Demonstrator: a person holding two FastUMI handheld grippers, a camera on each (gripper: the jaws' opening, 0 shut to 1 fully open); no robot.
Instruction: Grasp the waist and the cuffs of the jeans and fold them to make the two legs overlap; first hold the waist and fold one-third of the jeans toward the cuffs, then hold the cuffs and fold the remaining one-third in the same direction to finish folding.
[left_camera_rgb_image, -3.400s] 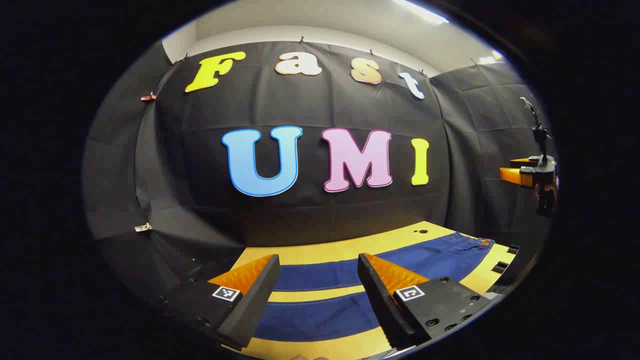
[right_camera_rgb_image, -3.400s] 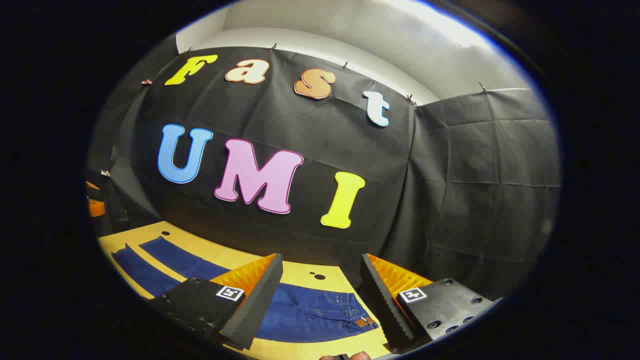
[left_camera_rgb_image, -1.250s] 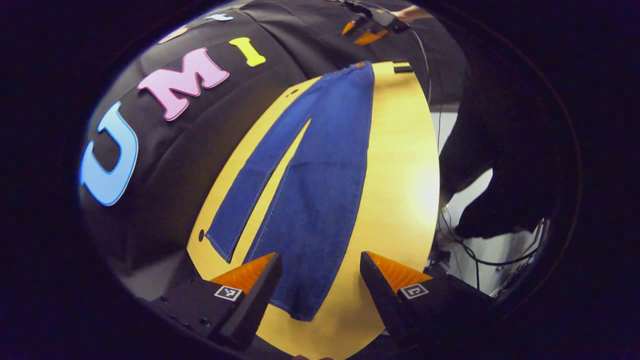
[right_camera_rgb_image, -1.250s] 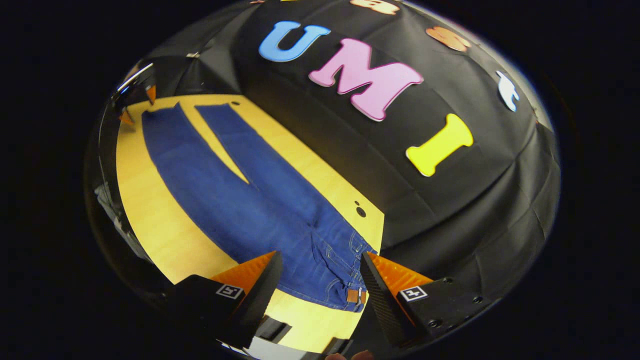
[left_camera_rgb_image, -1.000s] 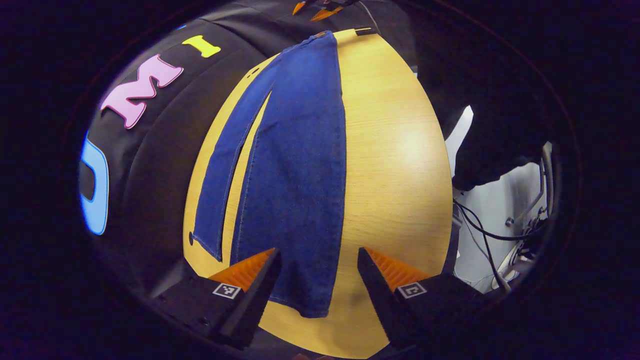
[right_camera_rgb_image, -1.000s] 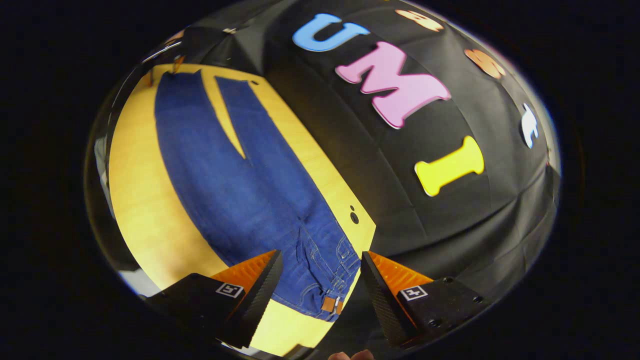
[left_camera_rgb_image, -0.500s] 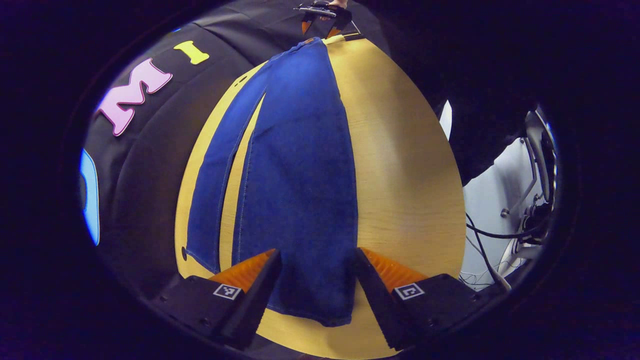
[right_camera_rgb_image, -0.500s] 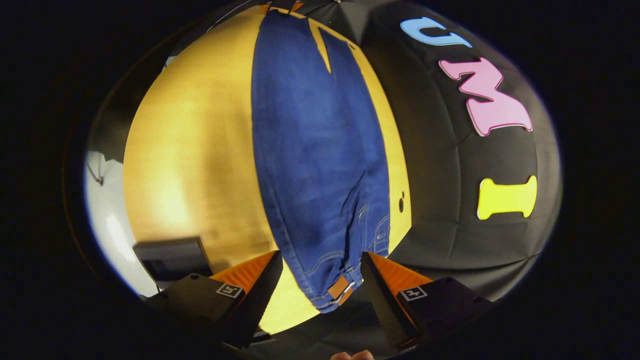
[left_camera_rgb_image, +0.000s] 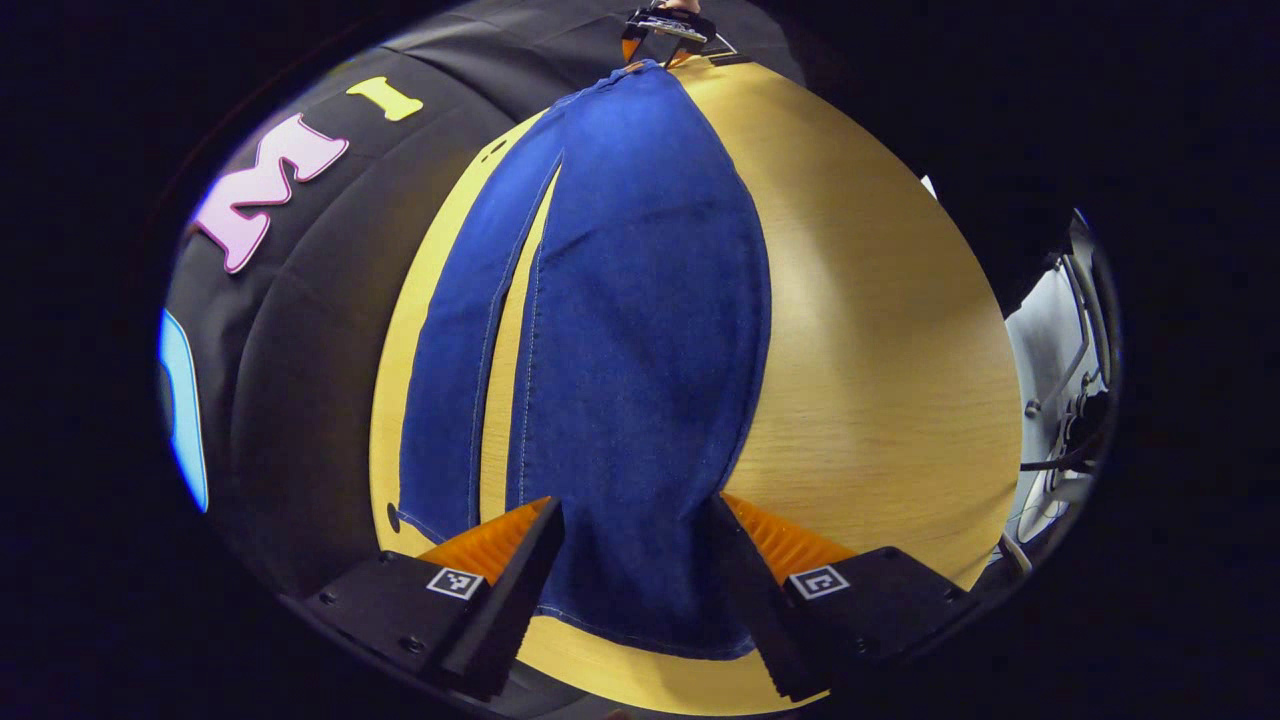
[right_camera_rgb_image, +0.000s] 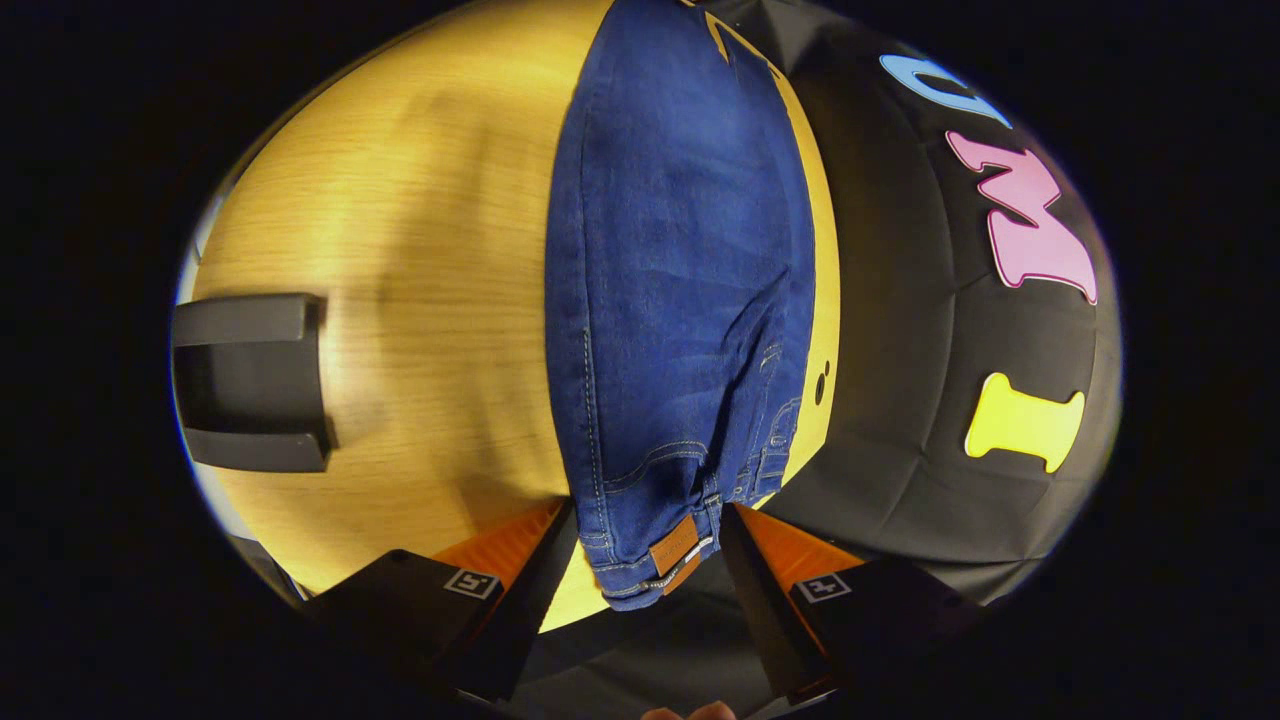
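**Q:** How wide are your claws, and what are they touching?

**A:** In the left gripper view, my left claw (left_camera_rgb_image: 632, 560) is spread wide, one finger on each side of the cuff end of the near trouser leg. The denim lies between the fingers with room to spare; neither finger presses on it, and I cannot tell whether the tips touch the worktop. In the right gripper view, my right claw (right_camera_rgb_image: 648, 560) is also wide apart, its fingers either side of the waistband corner, where a small tan patch (right_camera_rgb_image: 675, 545) sits. It grips nothing. At the far end of the left gripper view, that right claw (left_camera_rgb_image: 668, 30) hangs over the waist.

**Q:** How do the jeans look, and where are they?

**A:** The jeans (left_camera_rgb_image: 630, 330) are dark blue denim, laid flat and full length on a pale wooden worktop (left_camera_rgb_image: 880, 360). The two legs lie side by side with a narrow wedge of wood showing between them, not overlapped. The waist end (right_camera_rgb_image: 680, 470) shows stitched pockets and slight creases. A dark rectangular block (right_camera_rgb_image: 250, 380) rests on the worktop, well apart from the jeans.
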